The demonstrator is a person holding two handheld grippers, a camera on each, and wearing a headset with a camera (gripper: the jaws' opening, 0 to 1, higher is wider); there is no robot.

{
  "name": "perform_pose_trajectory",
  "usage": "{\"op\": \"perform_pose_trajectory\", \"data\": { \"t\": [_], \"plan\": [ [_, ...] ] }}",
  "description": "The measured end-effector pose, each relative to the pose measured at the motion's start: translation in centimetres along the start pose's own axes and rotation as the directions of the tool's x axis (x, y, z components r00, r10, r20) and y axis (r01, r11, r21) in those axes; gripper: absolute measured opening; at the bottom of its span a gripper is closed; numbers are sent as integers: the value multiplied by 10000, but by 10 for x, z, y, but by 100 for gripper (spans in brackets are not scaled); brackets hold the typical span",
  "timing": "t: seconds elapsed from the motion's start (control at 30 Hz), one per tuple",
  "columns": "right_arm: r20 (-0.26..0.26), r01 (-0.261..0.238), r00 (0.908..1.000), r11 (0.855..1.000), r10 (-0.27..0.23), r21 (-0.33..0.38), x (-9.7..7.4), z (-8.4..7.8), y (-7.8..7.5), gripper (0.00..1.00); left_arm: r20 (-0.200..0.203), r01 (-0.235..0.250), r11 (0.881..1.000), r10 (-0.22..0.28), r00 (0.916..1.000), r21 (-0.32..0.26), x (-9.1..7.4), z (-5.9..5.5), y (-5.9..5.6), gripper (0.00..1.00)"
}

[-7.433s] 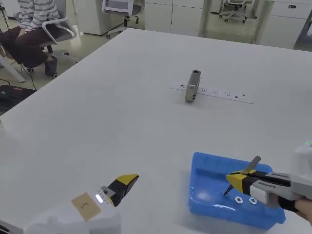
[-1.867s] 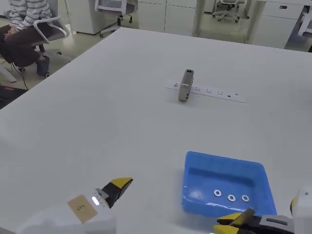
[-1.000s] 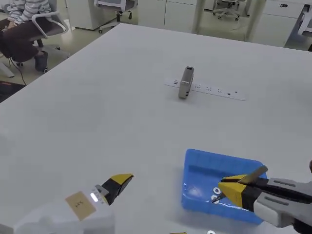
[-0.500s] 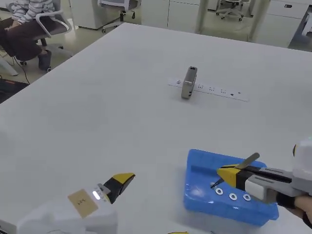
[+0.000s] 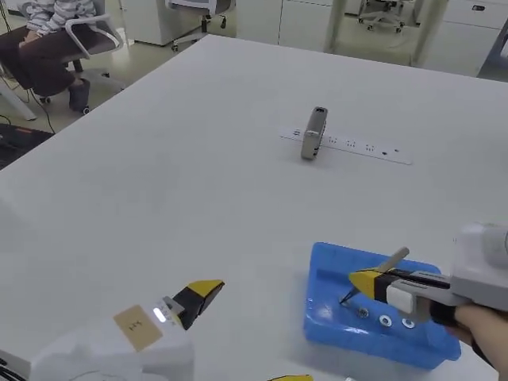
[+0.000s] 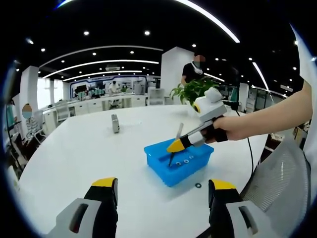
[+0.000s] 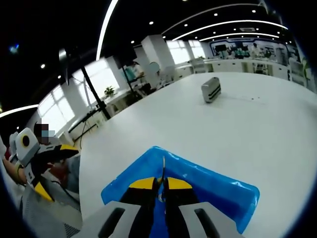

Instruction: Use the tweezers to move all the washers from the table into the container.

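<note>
A blue container [image 5: 321, 317] sits on the white table near its front edge, with three washers [image 5: 385, 321] lying in it. My right gripper [image 5: 367, 282] is shut on grey tweezers [image 5: 393, 259]. Their tip hangs over the container's left half. Whether the tip holds a washer is too small to tell. In the right gripper view the shut jaws pinch the tweezers [image 7: 162, 178] above the container [image 7: 213, 186]. One washer [image 6: 197, 185] lies on the table just in front of the container [image 6: 171, 174]. My left gripper [image 5: 202, 292] rests open at the near left, with nothing in it.
A grey box-shaped device [image 5: 315, 135] stands on a white power strip [image 5: 361, 148] at mid-table. A person sits on a chair [image 5: 48, 36] beyond the table's far left corner. Something yellow [image 5: 290, 378] peeks in at the bottom edge.
My right gripper rose with the tweezers from the table's near edge to over the container, then held nearly still. The left gripper has stayed put.
</note>
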State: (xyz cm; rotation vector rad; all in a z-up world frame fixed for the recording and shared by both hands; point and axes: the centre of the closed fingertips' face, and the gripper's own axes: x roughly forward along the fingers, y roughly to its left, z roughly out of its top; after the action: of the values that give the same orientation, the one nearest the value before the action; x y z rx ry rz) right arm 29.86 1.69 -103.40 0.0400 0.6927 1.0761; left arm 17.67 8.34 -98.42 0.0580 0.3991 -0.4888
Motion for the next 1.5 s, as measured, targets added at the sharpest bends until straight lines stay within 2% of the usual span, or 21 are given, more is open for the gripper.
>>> {"op": "perform_pose_trajectory", "data": {
  "t": [0.33, 0.5, 0.77, 0.93, 1.2, 1.5],
  "plan": [
    [35, -61, 10000, 9996, 60, 275, -11, -5, 7, 4, -53, 49, 10000, -49, 10000, 39, 0, -1, -1, 76],
    [402, -109, 9991, 9991, 92, 419, -21, 1, 9, 4, -83, 87, 9999, -86, 9999, 61, 1, -1, -2, 76],
    [1097, -508, 9930, 9973, 447, 534, -39, 15, 27, 4, -109, 151, 9999, -151, 9998, 61, 1, -2, -3, 76],
    [1281, -791, 9892, 9953, 714, 562, -47, 17, 40, 4, -162, 204, 9997, -203, 9997, 104, 2, -3, -4, 76],
    [1226, -1024, 9877, 9939, 968, 406, -56, 10, 57, 4, -205, 262, 9995, -259, 9995, 155, 2, -4, -5, 76],
    [663, -1091, 9920, 9938, 1073, 231, -58, -15, 67, 4, -235, 294, 9994, -290, 9993, 174, 3, -5, -5, 75]
  ]
}}
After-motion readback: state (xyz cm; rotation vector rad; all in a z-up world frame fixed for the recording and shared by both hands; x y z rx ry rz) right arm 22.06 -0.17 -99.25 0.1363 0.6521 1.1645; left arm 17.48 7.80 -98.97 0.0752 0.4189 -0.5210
